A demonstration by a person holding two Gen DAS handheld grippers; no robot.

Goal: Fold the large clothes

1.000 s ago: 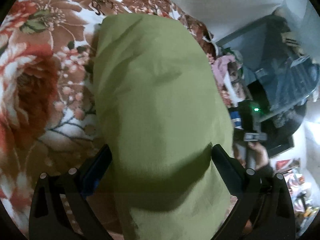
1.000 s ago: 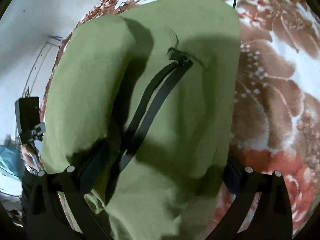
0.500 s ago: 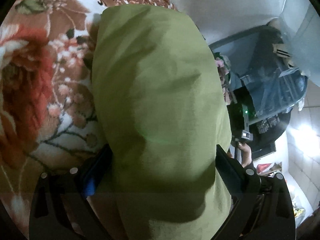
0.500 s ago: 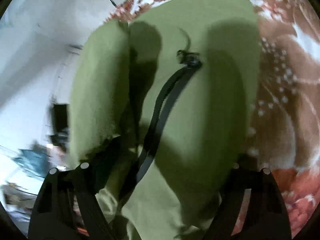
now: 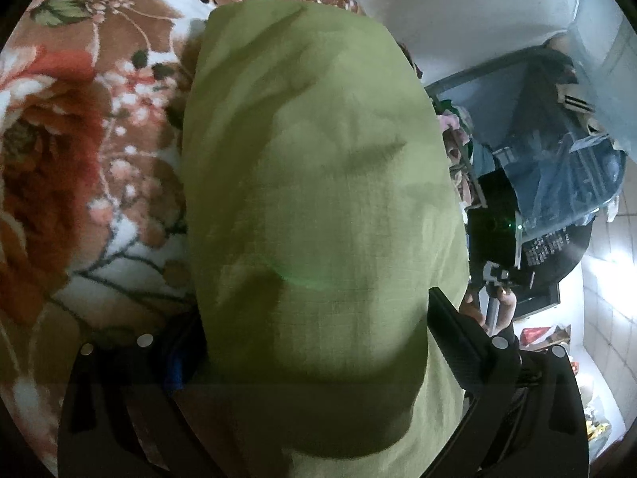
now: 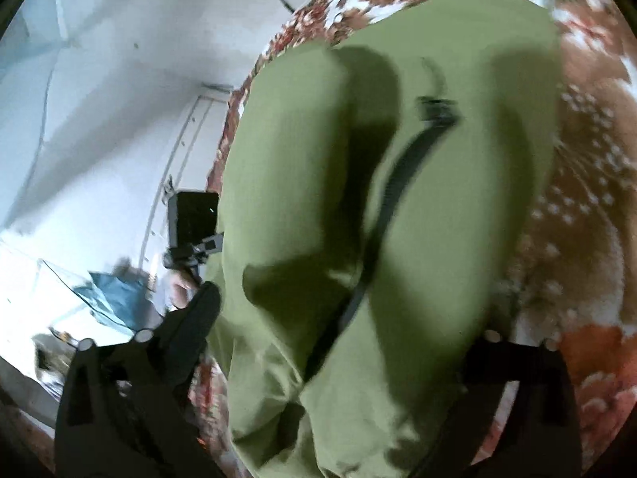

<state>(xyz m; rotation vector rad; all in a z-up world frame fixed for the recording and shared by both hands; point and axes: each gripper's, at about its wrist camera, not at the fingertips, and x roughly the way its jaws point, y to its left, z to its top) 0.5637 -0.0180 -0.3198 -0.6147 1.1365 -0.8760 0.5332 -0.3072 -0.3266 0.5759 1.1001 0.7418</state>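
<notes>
Fingers of your right gripper [image 6: 338, 338] are opening around the green garment [image 6: 398, 199]; your left gripper [image 5: 314, 342] straddles its other end, apparently unclamped. Garment lies on the flowered blanket [image 5: 79, 159], bracketed to square its fold.

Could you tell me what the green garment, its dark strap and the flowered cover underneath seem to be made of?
Green garment: matte woven cloth, likely cotton or linen; a fine weave grid shows. Dark strap: probably synthetic webbing ending in a hard buckle, though blurred. Flowered cover: plush, fuzzy pile, like a fleece blanket.
</notes>
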